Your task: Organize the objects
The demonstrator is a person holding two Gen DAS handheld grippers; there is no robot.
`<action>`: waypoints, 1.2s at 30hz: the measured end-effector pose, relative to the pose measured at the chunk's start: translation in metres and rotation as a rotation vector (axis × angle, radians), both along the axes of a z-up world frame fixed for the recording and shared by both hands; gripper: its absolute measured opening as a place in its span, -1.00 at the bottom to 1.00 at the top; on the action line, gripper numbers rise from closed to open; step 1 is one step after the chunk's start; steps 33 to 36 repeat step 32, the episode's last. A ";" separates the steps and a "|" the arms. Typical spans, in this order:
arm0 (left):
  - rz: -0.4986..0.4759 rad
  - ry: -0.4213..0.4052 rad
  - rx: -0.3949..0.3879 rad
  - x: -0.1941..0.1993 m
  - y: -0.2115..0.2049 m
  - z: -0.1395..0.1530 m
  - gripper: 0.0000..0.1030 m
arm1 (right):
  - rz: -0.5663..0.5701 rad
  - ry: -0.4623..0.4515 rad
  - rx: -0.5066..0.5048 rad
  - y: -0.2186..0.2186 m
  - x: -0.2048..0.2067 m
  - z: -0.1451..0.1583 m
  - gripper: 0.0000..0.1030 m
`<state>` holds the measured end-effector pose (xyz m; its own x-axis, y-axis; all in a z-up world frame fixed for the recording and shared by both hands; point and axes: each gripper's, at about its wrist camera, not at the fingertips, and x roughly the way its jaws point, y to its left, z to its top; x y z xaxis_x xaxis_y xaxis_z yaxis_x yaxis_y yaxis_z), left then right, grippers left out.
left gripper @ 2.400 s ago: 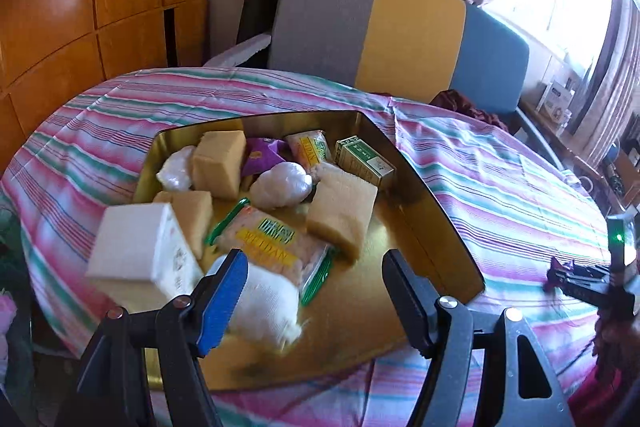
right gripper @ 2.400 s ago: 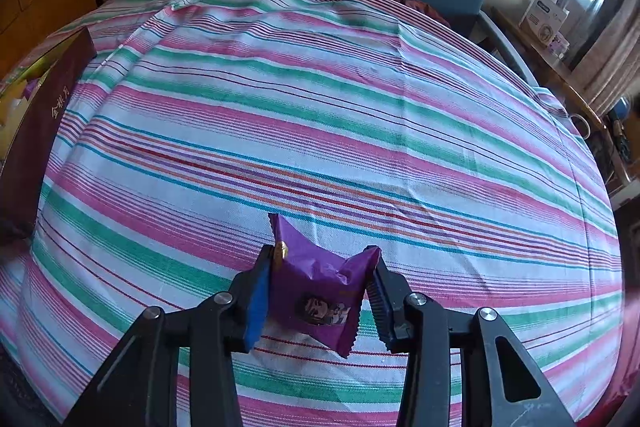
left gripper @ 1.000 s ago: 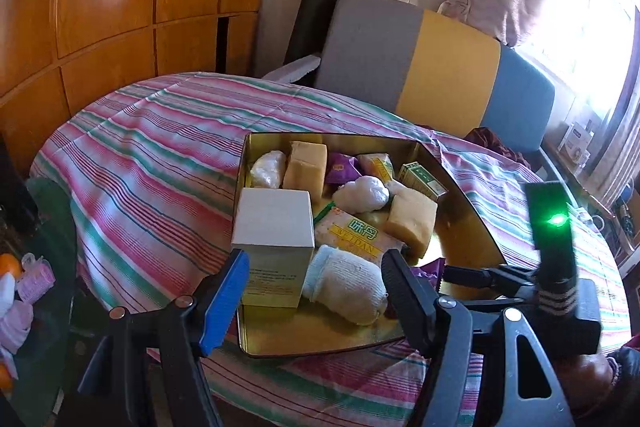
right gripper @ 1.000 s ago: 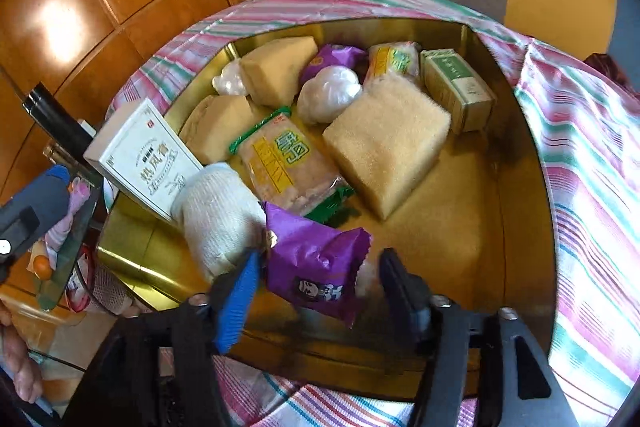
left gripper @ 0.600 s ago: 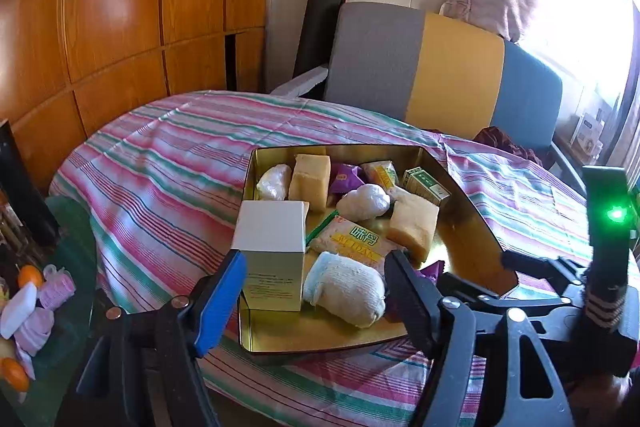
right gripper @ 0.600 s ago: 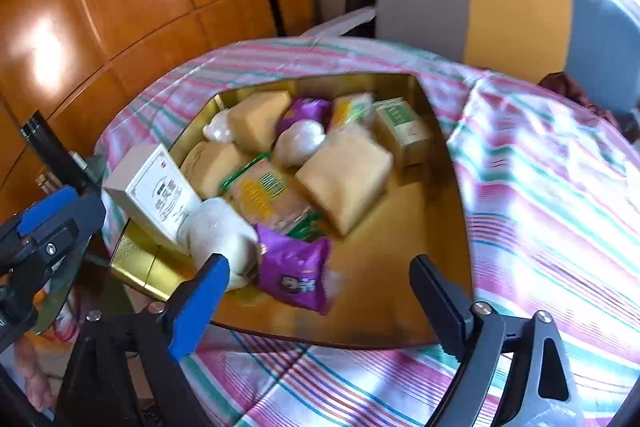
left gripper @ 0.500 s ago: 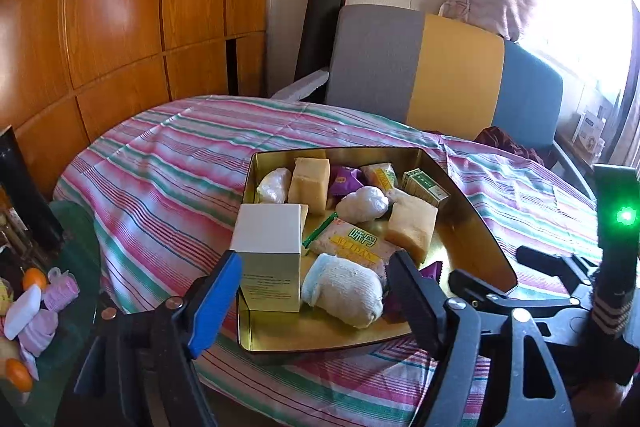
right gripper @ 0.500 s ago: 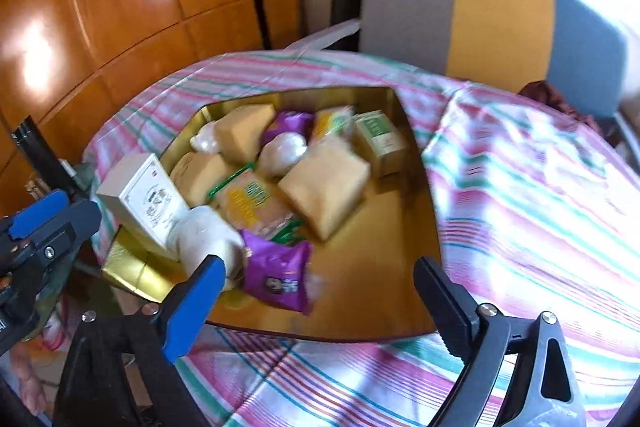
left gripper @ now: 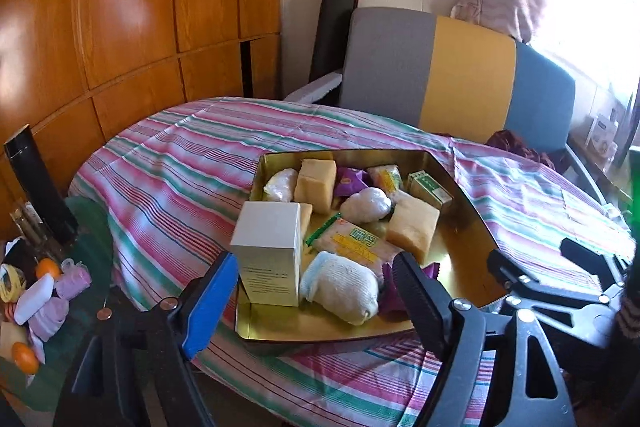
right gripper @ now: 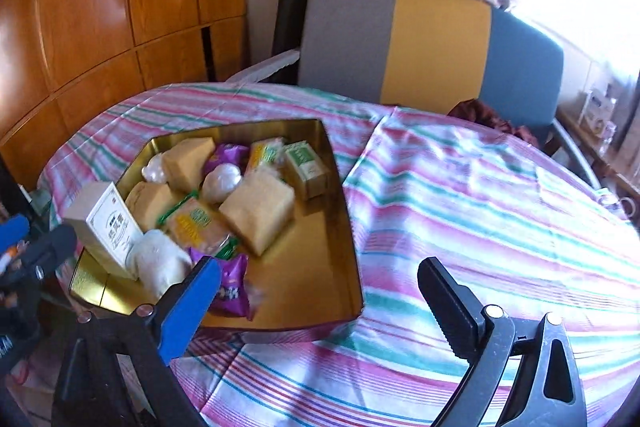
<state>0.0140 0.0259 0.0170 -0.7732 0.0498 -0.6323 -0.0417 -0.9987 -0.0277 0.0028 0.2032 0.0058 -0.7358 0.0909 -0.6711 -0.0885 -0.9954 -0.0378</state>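
Observation:
A gold tin tray point(left gripper: 468, 263) point(right gripper: 344, 227) on the striped tablecloth holds several items: a white box point(left gripper: 268, 251) point(right gripper: 106, 223), a white cloth roll point(left gripper: 340, 287) point(right gripper: 162, 263), yellow sponge blocks point(left gripper: 412, 227) point(right gripper: 260, 211), a biscuit packet point(left gripper: 352, 239), a green box point(right gripper: 306, 165). A purple snack packet point(right gripper: 232, 291) lies at the tray's near edge; in the left wrist view its corner point(left gripper: 388, 301) shows beside the roll. My left gripper point(left gripper: 312, 291) is open and empty, held back from the tray's near end. My right gripper point(right gripper: 320, 295) is open and empty, above the tray's near right corner.
A grey, yellow and blue sofa point(left gripper: 460, 79) stands behind the table. Wooden wall panels point(left gripper: 120, 7) are on the left. A low green glass table point(left gripper: 44, 291) at the left holds small oranges and clutter. The striped cloth point(right gripper: 500, 227) spreads to the right of the tray.
The right gripper opened and dropped the purple packet into the tray, then drew back and up. The left gripper also pulled back from the tray.

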 end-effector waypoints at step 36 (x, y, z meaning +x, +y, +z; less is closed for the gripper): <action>0.036 0.031 0.043 0.001 -0.018 0.004 0.40 | 0.048 0.057 0.080 -0.033 0.006 0.025 0.99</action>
